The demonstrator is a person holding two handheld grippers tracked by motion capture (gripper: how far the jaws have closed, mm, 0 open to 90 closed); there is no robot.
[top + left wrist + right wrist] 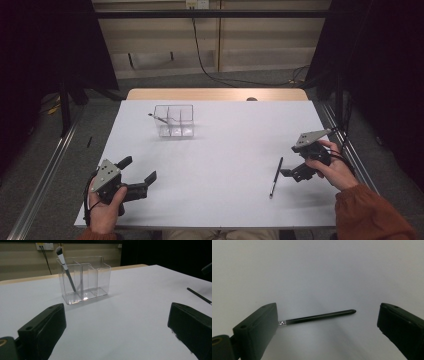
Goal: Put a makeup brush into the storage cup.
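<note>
One brush (pixel 65 267) already stands in the clear organizer (pixel 174 120); the black brush (pixel 276 176) lies flat on the white table (pixel 215 150) between the spread jaws of the right gripper (pixel 292 172), not yet pinched, and the left gripper (pixel 137 175) waits wide open

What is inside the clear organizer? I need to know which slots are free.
The organizer holds one brush, leaning in its left slot as the left gripper view shows it, bristles up. The other slots look empty. The rear slots are hard to read through the clear walls.
</note>
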